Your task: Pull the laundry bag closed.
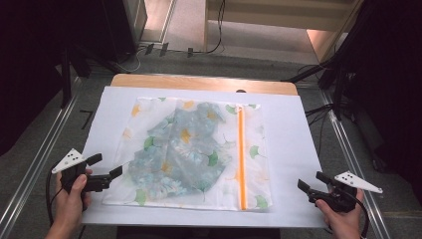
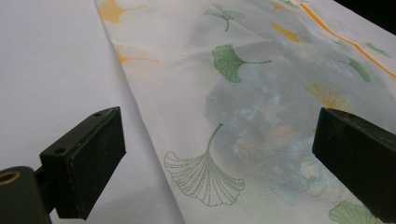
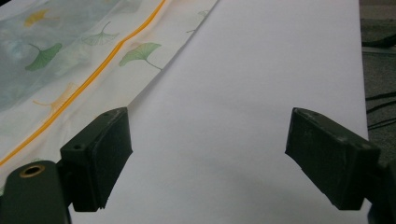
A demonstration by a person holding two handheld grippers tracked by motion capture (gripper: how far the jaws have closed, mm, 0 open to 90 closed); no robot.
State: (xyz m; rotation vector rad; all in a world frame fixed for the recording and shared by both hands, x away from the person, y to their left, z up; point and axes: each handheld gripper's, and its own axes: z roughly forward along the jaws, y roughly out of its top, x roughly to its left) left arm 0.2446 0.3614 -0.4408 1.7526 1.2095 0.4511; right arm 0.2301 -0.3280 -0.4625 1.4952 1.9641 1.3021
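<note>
White sheeting (image 1: 298, 129) covered the table; on it lay a ginkgo-print mesh bag (image 1: 249, 164), bluish cloth (image 1: 184, 149) inside. Left gripper (image 1: 105, 167) gaped wide at its edge, right gripper (image 1: 311, 180) wide, apart.

Open white table (image 1: 293, 144) around one flat mesh bag (image 1: 194, 149)

From the bag, bare sheet runs at 3, 6 and 9 o'clock. The left gripper (image 1: 105, 166), jaws apart, sits at the bag's 8 o'clock edge; the right gripper (image 1: 310, 182) at 4 o'clock over bare sheet.

Sheer mesh laundry bag (image 1: 199, 149) with printed cloth inside lies on matt white sheet (image 1: 293, 144) over wooden table (image 1: 199, 81)
</note>
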